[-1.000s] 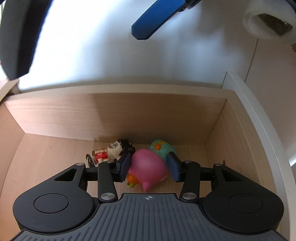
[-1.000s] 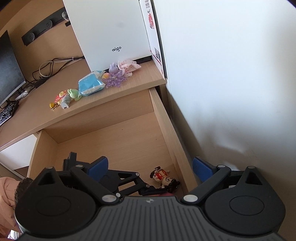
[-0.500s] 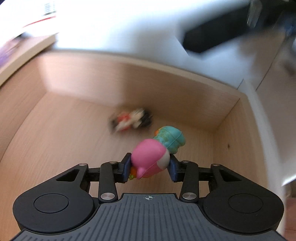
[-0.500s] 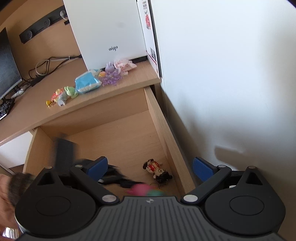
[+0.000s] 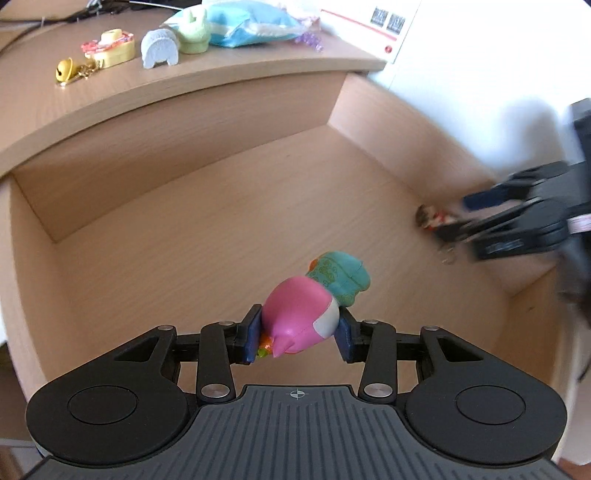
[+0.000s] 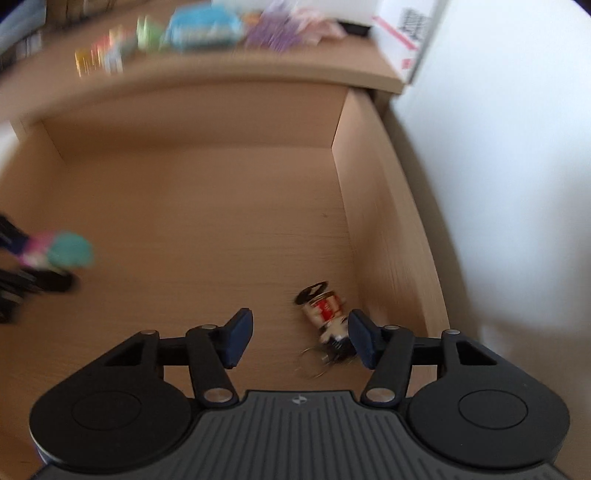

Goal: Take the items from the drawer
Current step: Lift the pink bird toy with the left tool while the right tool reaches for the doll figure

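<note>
My left gripper (image 5: 298,338) is shut on a pink and teal toy (image 5: 306,317), held above the floor of the open wooden drawer (image 5: 184,229). From the right wrist the same toy (image 6: 61,251) shows blurred at the left edge. A small red and white figure keychain (image 6: 327,312) lies on the drawer floor by the right wall. My right gripper (image 6: 301,341) is open just above it, the figure close to the right finger. In the left wrist view the right gripper (image 5: 517,218) appears blurred over the figure (image 5: 430,218).
The desktop (image 5: 184,81) behind the drawer carries a gold bell (image 5: 66,70), a yellow and red trinket (image 5: 110,48), a grey arch piece (image 5: 160,50), a green piece (image 5: 194,33) and a blue packet (image 5: 243,20). A white wall (image 6: 498,166) runs along the drawer's right side.
My left gripper lifted the pink and teal toy off the drawer floor and swung left toward the desktop. My right gripper dropped into the drawer to the keychain figure, staying open.
</note>
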Tool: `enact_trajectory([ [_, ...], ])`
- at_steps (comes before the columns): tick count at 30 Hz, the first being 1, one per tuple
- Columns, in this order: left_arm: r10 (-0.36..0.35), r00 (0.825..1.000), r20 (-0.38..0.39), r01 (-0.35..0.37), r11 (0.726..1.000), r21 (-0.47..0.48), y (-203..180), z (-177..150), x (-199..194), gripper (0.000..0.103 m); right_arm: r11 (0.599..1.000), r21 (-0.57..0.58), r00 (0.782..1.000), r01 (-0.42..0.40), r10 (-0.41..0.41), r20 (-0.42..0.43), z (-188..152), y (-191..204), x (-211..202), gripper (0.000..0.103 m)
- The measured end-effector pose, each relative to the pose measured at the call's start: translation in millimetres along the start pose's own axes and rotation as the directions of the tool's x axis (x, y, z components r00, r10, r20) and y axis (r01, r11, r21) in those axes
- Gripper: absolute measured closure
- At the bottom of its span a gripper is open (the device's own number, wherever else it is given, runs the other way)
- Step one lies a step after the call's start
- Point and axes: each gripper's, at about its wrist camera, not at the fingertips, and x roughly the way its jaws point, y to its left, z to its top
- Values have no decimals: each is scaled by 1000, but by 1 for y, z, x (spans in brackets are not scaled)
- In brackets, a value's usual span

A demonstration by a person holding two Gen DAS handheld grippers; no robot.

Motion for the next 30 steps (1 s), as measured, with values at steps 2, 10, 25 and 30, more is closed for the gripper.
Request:
enact_trajectory([
  [2,-23,1000,15,23,1000,0,-1,0,-3,59,998,-42,998,42,-44,-52,7,8,16,45],
  [10,-107,992,72,110,993,-38,-2,-4,-9,59,962,-193,963,192,-223,-151,20,35,53,71],
  [25,-152,984,91,162,980,-118,12,-4,-9,59,983,35,969,-181,184,-164,26,24,4,35],
  [30,-150,986,78,159,978,-134,13,1,-3,59,969,-62,957,-239,224,-182,13,53,11,28],
])
